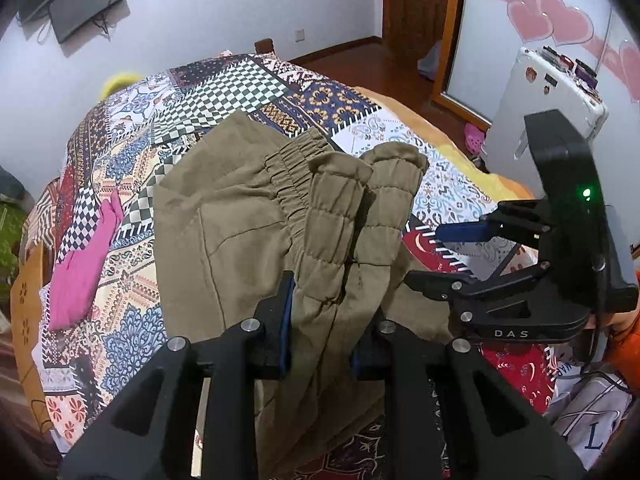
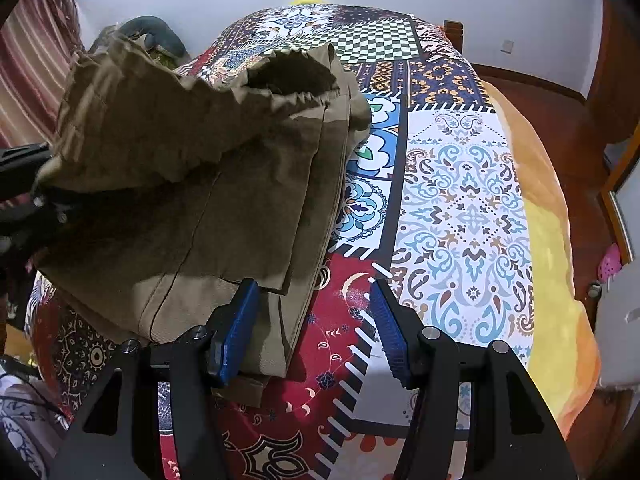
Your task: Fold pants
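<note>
Olive-brown pants (image 1: 240, 216) lie folded on a patchwork quilt (image 1: 132, 152). Both elastic leg cuffs (image 1: 360, 208) are doubled over the waistband. My left gripper (image 1: 326, 332) is shut on the two leg ends, the cloth bunched between its blue pads and lifted. My right gripper (image 2: 312, 320) is open with nothing between its blue pads (image 2: 386, 332), at the right edge of the folded pants (image 2: 208, 208); its left pad touches the cloth. The right gripper also shows in the left wrist view (image 1: 440, 252). In the right wrist view a raised cuff (image 2: 292, 76) gapes open.
A pink garment (image 1: 86, 272) lies on the quilt left of the pants. An orange-yellow blanket edge (image 2: 548, 240) runs along the bed's right side. A white cabinet (image 1: 540, 92) and a pink shoe (image 1: 474, 136) stand beyond it. A wall television (image 1: 76, 0) hangs at far left.
</note>
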Motion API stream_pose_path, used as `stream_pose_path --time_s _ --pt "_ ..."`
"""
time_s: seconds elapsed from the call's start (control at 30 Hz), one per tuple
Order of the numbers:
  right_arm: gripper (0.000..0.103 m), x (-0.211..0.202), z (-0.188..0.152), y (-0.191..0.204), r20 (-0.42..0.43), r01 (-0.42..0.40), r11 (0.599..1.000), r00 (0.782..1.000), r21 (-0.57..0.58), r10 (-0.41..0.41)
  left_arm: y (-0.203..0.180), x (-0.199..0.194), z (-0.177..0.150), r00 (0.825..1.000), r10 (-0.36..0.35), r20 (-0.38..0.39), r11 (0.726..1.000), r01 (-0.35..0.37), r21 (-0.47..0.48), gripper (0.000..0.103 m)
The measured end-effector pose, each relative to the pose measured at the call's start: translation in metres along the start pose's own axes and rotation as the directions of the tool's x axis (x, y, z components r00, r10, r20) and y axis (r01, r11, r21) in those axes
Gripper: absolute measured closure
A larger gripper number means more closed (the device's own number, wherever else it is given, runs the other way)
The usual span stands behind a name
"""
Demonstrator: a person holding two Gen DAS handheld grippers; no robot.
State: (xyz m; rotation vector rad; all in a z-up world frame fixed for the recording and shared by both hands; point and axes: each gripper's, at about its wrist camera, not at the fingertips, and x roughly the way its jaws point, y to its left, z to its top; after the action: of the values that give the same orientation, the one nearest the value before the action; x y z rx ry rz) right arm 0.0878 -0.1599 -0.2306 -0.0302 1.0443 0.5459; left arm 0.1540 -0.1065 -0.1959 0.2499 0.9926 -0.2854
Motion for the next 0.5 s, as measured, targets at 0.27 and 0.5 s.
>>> stream_pose_path --time_s 0.27,0.5 --pt "0.049 -0.004 -0.003 0.000 0.002 0.002 1.000 1.000 0.002 -0.002 -0.005 0.002 -0.006 0.997 -0.060 -0.040 0.998 0.060 -0.009 0.044" --pt "0.049 -0.015 -0.003 -0.003 0.016 0.027 1.000 1.000 0.001 -0.027 -0.002 -0.012 -0.006 0.995 -0.094 -0.029 0.995 0.093 -0.045 0.043"
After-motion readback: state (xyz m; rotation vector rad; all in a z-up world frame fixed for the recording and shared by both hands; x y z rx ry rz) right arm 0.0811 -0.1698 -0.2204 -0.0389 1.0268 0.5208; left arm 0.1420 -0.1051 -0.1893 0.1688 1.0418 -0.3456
